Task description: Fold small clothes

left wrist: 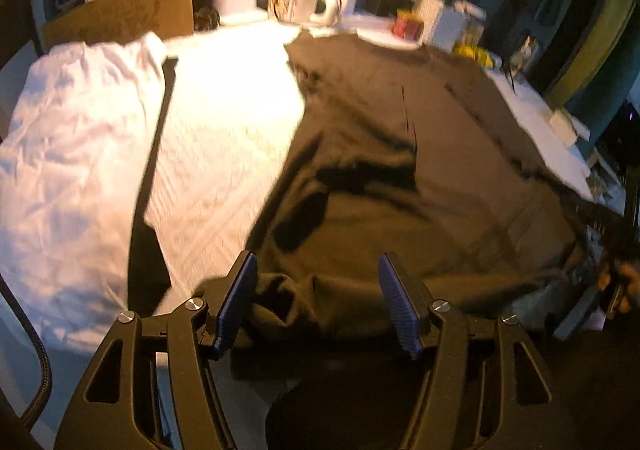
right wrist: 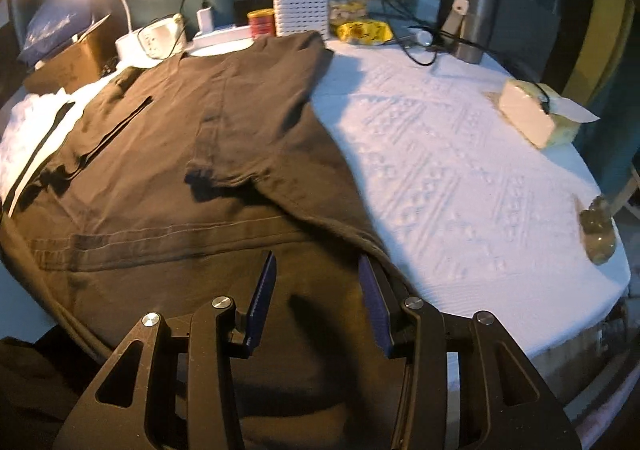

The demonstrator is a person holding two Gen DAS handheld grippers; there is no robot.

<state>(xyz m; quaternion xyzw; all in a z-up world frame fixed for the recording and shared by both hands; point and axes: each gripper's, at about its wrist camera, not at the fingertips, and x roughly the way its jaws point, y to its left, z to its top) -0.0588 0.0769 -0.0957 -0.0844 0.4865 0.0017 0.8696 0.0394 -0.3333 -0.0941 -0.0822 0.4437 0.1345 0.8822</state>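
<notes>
The dark shirt [right wrist: 200, 153] lies spread on the white tablecloth [right wrist: 460, 177], its hem at the near table edge. My left tongs [left wrist: 318, 300] stand released over the bunched hem, my right tongs [right wrist: 316, 300] released above the cloth. Only my left view shows the white garment [left wrist: 76, 169]; only my right shows the tissue box [right wrist: 536, 117].

Each camera sits just behind its tool, angled steeply down over the near tabletop [right wrist: 460, 153] edge. The left view faces the dark shirt [left wrist: 400, 169] and white cloth [left wrist: 72, 169]; both views share the shirt and the far clutter.
</notes>
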